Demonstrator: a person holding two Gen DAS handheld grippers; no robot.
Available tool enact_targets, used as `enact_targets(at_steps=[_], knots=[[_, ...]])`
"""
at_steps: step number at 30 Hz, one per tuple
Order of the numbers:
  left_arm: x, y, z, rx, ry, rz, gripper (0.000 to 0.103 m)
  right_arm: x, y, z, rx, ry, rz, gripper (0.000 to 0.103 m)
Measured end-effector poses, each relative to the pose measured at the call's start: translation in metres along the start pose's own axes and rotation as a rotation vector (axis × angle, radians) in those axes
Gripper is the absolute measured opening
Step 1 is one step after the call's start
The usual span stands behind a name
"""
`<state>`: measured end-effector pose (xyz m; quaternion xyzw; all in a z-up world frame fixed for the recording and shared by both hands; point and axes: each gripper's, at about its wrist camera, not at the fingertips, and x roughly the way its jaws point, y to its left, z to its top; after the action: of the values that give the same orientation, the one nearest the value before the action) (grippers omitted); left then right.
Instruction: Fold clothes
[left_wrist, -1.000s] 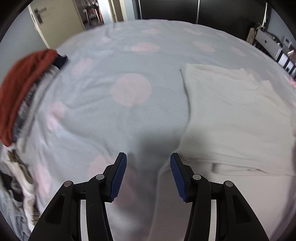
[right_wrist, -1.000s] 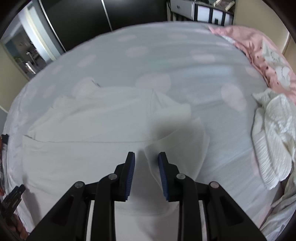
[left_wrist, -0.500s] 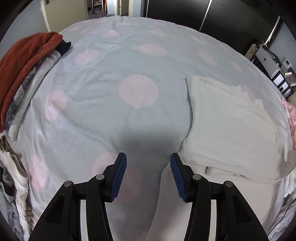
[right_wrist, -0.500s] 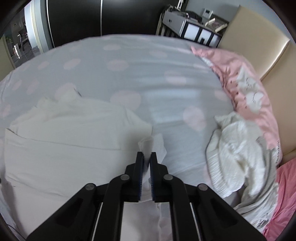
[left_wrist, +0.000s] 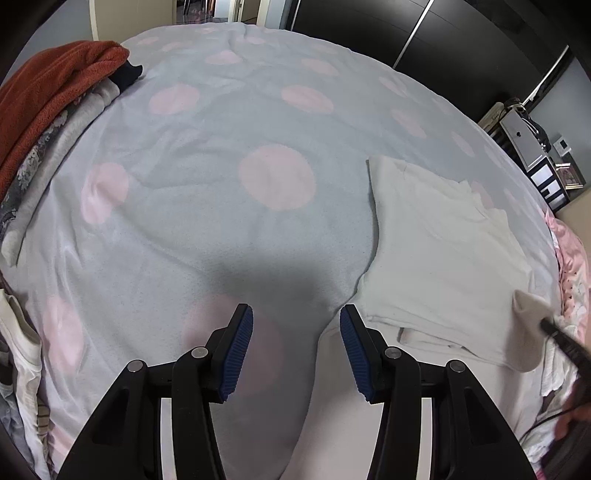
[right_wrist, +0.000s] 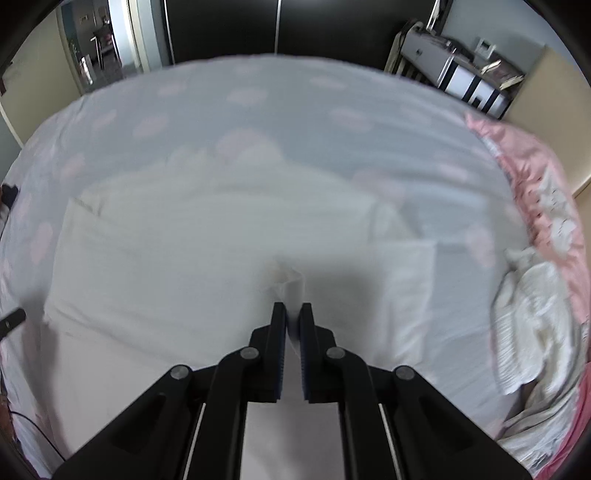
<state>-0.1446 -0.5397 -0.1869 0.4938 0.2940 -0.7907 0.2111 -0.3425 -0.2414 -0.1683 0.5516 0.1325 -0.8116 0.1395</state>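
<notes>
A white garment lies partly folded on the right half of the dotted bedsheet. My left gripper hangs open just above the sheet at the garment's left lower edge, with nothing between its blue pads. In the right wrist view the same white garment fills the middle, blurred by motion. My right gripper is shut on a raised fold of it, and cloth shows pinched between the pads. That lifted corner appears at the far right of the left wrist view.
A stack of clothes topped by a rust-red fleece sits on the bed's left edge. A crumpled white knit and a pink duvet lie at the right. Dark wardrobe doors and a shelf unit stand beyond the bed.
My right gripper closed on the garment's right-hand fold and carried it leftward over the garment. The left gripper shifted a little at first, rolled, and stayed open.
</notes>
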Motion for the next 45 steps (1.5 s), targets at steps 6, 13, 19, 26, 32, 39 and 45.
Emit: enact_targets(at_steps=[6, 13, 19, 26, 32, 39, 45], knots=[[0.005, -0.005, -0.003, 0.014, 0.03, -0.021, 0.051, 0.009, 0.0, -0.02, 0.005, 0.088, 0.107, 0.01], [0.01, -0.018, -0.011, 0.061, 0.075, -0.021, 0.051, -0.031, -0.049, -0.053, 0.088, 0.067, 0.124, 0.014], [0.009, -0.025, -0.028, 0.086, 0.114, -0.011, 0.051, -0.052, -0.104, -0.112, 0.214, 0.064, 0.091, 0.014], [0.011, -0.022, -0.053, 0.065, 0.172, 0.01, 0.051, -0.068, -0.139, -0.199, 0.424, 0.034, 0.195, 0.014], [-0.008, -0.019, -0.091, 0.087, 0.198, 0.031, 0.051, -0.072, -0.139, -0.256, 0.444, 0.003, 0.152, 0.016], [-0.02, -0.002, -0.136, 0.063, 0.272, 0.097, 0.051, -0.07, -0.156, -0.281, 0.517, 0.007, 0.151, 0.042], [-0.022, 0.003, -0.16, 0.061, 0.311, 0.223, 0.058, -0.045, -0.175, -0.294, 0.627, 0.103, 0.171, 0.042]])
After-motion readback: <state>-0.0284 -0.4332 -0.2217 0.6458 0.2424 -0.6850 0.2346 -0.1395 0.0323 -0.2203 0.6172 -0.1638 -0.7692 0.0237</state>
